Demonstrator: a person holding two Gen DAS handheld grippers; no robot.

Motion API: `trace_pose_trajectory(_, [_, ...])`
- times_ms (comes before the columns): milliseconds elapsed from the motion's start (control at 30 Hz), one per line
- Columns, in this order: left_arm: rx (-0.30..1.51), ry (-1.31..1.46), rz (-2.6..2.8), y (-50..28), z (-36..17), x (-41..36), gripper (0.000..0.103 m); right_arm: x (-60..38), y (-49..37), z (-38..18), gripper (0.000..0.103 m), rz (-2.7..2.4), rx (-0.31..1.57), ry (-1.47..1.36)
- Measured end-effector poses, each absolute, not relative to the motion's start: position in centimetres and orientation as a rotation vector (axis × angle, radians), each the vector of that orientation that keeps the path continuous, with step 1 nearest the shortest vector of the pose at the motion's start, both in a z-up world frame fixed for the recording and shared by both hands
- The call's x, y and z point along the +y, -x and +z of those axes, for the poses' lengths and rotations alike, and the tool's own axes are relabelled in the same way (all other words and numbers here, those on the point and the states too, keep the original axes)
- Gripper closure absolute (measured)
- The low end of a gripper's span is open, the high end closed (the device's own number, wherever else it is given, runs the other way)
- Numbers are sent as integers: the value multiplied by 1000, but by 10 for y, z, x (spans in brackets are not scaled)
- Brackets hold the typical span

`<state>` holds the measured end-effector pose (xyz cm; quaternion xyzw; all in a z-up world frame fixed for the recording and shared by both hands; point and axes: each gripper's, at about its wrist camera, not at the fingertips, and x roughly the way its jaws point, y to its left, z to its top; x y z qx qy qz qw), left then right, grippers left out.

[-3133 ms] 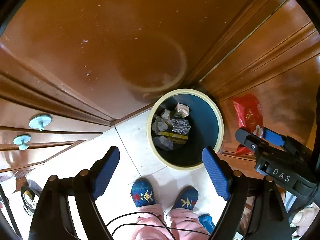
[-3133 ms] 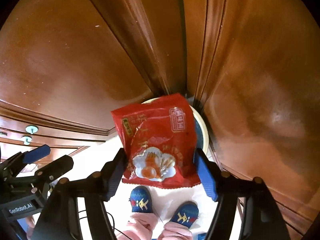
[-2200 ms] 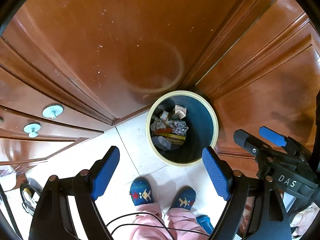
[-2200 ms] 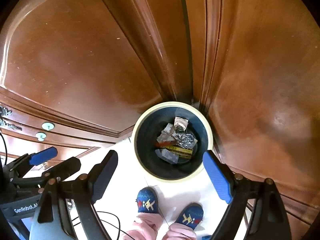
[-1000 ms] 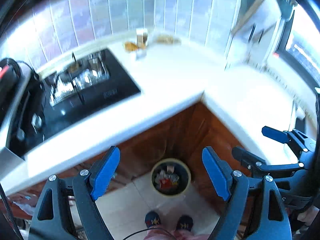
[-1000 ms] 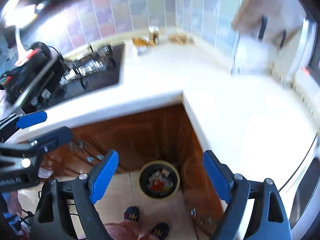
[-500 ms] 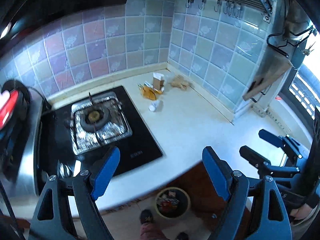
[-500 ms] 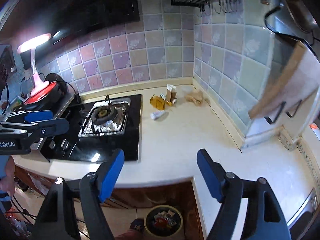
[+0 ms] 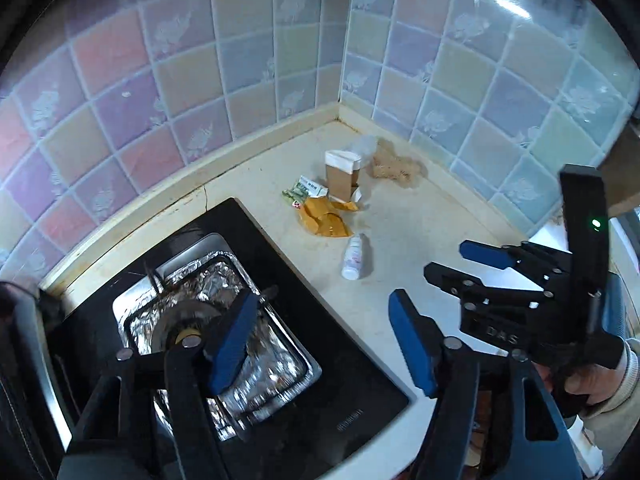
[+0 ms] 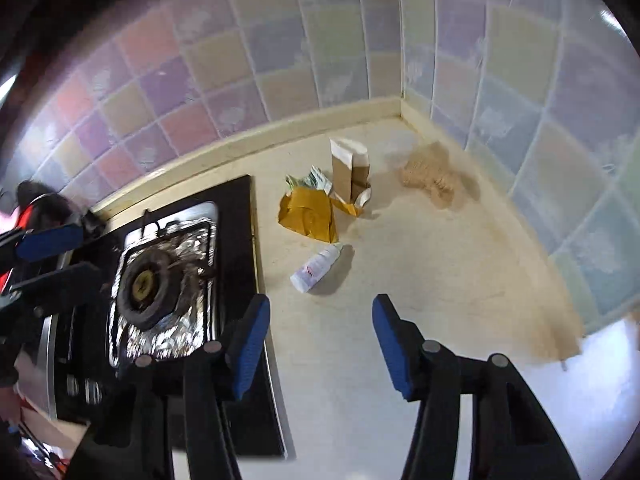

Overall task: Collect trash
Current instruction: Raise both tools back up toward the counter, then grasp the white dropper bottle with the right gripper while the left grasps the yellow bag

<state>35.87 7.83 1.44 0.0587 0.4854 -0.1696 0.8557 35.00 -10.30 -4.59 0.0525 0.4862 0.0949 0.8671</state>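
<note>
Two tools hang over my pale tabletop (image 10: 420,272), both closing on nothing. My left tool (image 9: 320,344) has only air between its blue pads, above the foil-lined gas burner (image 9: 212,332) set in the black hob (image 9: 328,392). My right tool (image 10: 318,344) is likewise released and bare, over open tabletop beside the hob's edge. Just beyond it a small white bottle (image 10: 316,266) lies on its side. Farther back sits a crumpled yellow wrapper (image 10: 308,214), with a green-and-white packet (image 10: 316,178) behind it and an upright brown carton (image 10: 348,168) just beside. Near the tiled corner lies a tan fibrous clump (image 10: 430,176).
</note>
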Motion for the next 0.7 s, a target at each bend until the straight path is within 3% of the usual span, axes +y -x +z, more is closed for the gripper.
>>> trace_pose_trajectory(200, [1107, -154, -398, -418, -38, 84, 54, -86, -413, -105, 55, 135, 1157, -206])
trace_pose_trajectory(367, [1152, -137, -429, -445, -66, 87, 55, -73, -435, -143, 56, 115, 1253, -240])
trace_pose_trajectory(500, [1174, -106, -448, -463, -77, 87, 55, -70, -438, -154, 69, 104, 1269, -235])
trace_pose_trajectory(533, [1178, -96, -453, -467, -80, 85, 55, -71, -439, -154, 79, 106, 1276, -235])
trace_pose_trajectory(700, [1214, -44, -461, -484, -89, 74, 55, -86, -439, -149, 79, 96, 1260, -244])
